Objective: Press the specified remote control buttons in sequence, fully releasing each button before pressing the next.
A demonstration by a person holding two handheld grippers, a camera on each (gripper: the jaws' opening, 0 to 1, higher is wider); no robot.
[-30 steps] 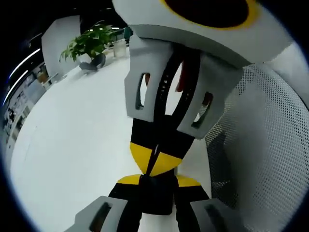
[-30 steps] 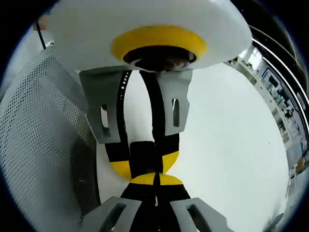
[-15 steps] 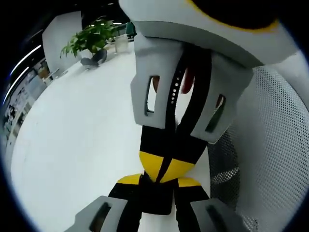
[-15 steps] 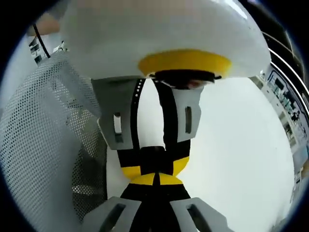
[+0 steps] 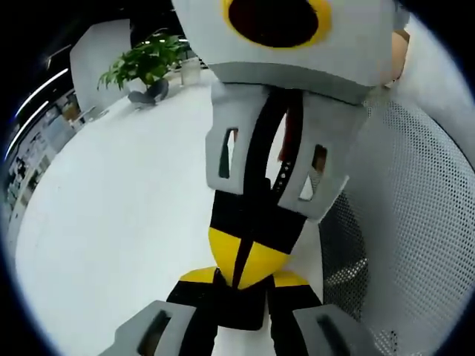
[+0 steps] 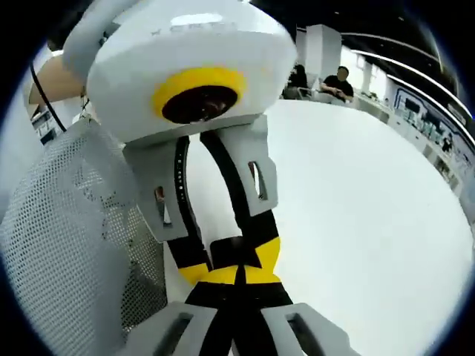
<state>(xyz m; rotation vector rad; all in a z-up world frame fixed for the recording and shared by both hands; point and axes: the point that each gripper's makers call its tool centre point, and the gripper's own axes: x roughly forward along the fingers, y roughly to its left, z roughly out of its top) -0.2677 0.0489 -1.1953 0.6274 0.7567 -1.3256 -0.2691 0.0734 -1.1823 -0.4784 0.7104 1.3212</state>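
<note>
My two grippers meet tip to tip over a white table (image 5: 111,215). In the left gripper view my left gripper (image 5: 240,277) rises from the bottom with its yellow-tipped jaws pressed together. The right gripper (image 5: 245,256) comes down from the top, also shut, and its tips touch mine. The right gripper view mirrors this: my right gripper (image 6: 239,276) is shut at the bottom and the left gripper (image 6: 236,254) reaches down from above onto its tips. Neither gripper holds anything. I see no remote control.
A white perforated mesh panel (image 5: 415,222) stands close beside the grippers and is also in the right gripper view (image 6: 67,222). A potted plant (image 5: 145,63) sits at the table's far end. Seated people (image 6: 338,81) are beyond the table. A hand (image 6: 52,74) holds the left gripper.
Both cameras have tilted, so each opposing gripper's body now leans differently and more of the room shows in the right gripper view. The tips stay together and both grippers stay shut.
</note>
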